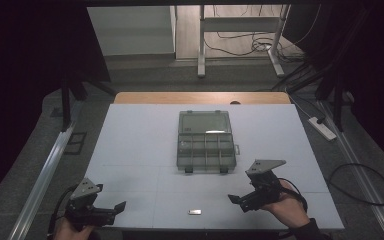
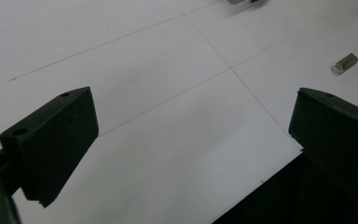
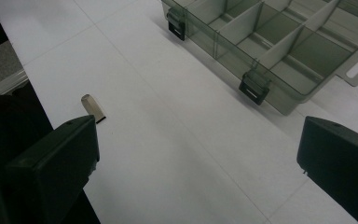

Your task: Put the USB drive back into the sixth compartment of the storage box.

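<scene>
While you hold both grippers low at the near edge, the stock on view runs as follows. White table (image 1: 140,150): flat, matt, marked with thin seams. Compartment box (image 1: 206,145): clear grey plastic, lid swung open at the back, dividers bare as far as you can see, two dark latches on its near wall; it sits at mid-table, well apart from both tools. Right gripper (image 1: 242,200): jaws spread wide, holding nothing, aimed left across the table. Left gripper (image 1: 114,210): jaws likewise wide apart and empty, aimed right. Small metal piece (image 1: 194,212): a short silvery slab, possibly a USB stick, lying flat on the table between your two grippers, near the front edge and nearer your right. Judged light, rigid and slick-sided, it may skate if nudged; take it across its narrow width, at mid-length, jaws squarely over it
</scene>
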`<state>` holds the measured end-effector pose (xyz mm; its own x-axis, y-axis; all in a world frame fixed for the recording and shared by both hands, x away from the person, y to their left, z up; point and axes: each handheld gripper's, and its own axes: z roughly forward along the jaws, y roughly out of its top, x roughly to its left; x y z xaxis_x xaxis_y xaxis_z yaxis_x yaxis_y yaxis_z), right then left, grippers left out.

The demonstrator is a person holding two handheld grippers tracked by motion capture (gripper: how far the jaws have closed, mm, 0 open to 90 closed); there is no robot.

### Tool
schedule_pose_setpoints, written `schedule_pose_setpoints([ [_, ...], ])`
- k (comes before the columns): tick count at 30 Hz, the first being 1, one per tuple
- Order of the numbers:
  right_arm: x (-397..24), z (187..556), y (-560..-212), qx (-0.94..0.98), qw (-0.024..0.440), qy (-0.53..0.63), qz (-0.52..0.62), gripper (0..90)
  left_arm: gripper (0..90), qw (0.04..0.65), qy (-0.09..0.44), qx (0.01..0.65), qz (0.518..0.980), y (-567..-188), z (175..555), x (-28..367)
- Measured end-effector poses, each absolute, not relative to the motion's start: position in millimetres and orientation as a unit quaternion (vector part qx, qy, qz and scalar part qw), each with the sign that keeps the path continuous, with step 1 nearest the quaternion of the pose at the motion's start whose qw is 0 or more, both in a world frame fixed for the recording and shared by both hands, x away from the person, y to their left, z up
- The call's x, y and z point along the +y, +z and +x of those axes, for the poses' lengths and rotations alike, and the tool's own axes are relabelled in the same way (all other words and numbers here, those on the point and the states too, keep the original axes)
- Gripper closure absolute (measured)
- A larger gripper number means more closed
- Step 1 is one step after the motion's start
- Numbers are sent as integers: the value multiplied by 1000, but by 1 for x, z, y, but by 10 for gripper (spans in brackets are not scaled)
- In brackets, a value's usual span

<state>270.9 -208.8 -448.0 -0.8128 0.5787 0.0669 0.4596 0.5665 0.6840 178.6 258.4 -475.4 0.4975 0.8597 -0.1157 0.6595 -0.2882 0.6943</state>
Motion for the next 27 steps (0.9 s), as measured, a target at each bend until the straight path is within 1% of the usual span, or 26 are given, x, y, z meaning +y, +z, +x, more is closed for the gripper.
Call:
schedule_pose_setpoints([
  [27, -169, 278, -464, 905, 59, 327, 265, 0, 14, 351, 140, 484, 790, -476, 180, 258],
])
